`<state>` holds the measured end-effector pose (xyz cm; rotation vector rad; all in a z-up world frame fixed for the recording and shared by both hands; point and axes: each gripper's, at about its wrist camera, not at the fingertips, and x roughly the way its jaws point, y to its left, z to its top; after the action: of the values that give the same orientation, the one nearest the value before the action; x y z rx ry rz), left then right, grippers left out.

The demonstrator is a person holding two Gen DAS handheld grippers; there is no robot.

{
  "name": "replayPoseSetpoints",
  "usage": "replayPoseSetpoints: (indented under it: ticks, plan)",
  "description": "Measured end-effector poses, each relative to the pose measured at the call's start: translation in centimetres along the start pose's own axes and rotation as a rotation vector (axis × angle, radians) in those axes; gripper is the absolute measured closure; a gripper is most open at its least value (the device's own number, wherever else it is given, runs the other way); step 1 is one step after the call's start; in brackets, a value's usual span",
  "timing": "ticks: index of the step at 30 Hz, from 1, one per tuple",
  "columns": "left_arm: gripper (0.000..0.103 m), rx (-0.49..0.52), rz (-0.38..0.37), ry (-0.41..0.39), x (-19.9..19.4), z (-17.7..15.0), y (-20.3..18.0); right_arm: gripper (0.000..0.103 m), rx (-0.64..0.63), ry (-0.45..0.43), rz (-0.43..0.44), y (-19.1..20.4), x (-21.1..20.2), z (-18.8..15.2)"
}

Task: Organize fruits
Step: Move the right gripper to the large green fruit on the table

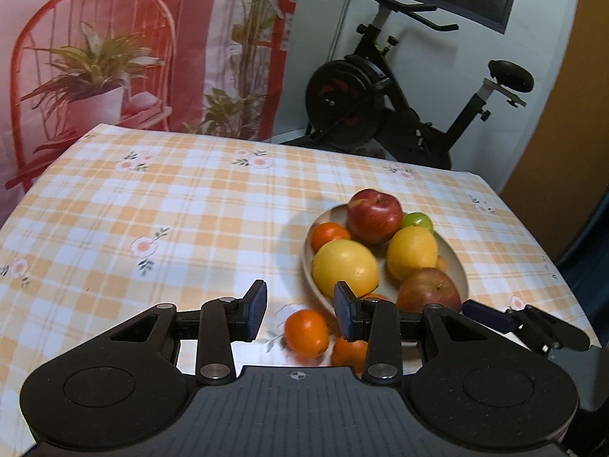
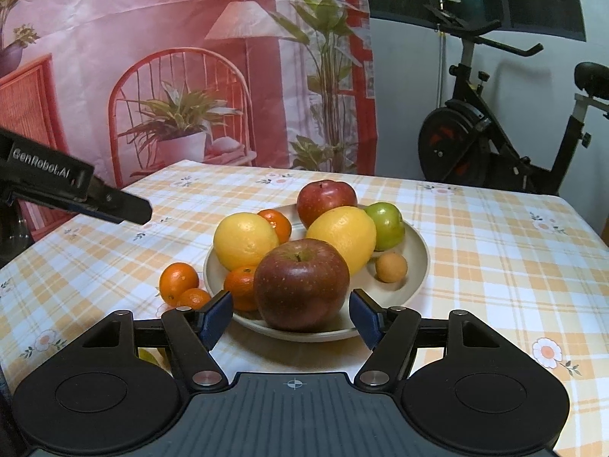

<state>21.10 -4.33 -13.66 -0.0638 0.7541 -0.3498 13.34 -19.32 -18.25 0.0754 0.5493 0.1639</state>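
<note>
Where the orange-and-white checked cloth with small printed flowers covers the worktop (image 2: 495,236), a shallow round cream plate (image 2: 418,262) carries a heap of smooth, glossy fruit. Two matte yellow lemons (image 2: 243,242) sit in its middle, a red apple (image 2: 326,200) behind them, a green apple (image 2: 386,224) to the right, and a big dark-red speckled apple (image 2: 301,289) at the near rim. A small pale apricot-like fruit (image 2: 391,266) lies alone on bare plate. Two round mandarins (image 2: 179,280) rest on the cloth just left of the plate, touching each other.

The right claw (image 2: 291,321) stands apart, its blue ribbed pads on either side of the speckled apple without visibly pressing it. The left claw (image 1: 300,314) has its pads apart with nothing between them; it hangs above the cloth near the loose mandarins (image 1: 306,333), and the plate's near edge lies beyond its right pad.

Left of the plate the cloth runs bare to the far edge. Behind stand a printed pink backdrop (image 2: 152,57) and a black exercise bike (image 2: 495,133).
</note>
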Motion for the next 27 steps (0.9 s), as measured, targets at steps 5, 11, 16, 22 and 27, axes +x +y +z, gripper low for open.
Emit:
replayPoseSetpoints:
  ticks: [5, 11, 16, 22, 27]
  plan:
    - [0.062, -0.024, 0.022, 0.011, -0.3, -0.7, 0.7, 0.039, -0.004, 0.006, -0.002, 0.4, -0.4, 0.0]
    - [0.056, -0.021, 0.065, 0.017, -0.6, -1.7, 1.2, 0.036, -0.001, 0.012, -0.006, 0.9, -1.2, -0.2]
    - [0.053, -0.012, 0.087, 0.012, -1.1, -2.4, 1.3, 0.035, 0.025, 0.018, 0.010, 1.4, -2.0, -0.3]
    - [0.053, 0.003, 0.106, -0.013, -2.3, -3.0, 1.4, 0.035, 0.002, 0.044, 0.042, 3.3, -2.7, -0.6]
    - [0.051, -0.014, 0.134, -0.024, -3.5, -3.5, 2.0, 0.035, -0.029, 0.055, 0.062, 5.2, -3.3, -0.5]
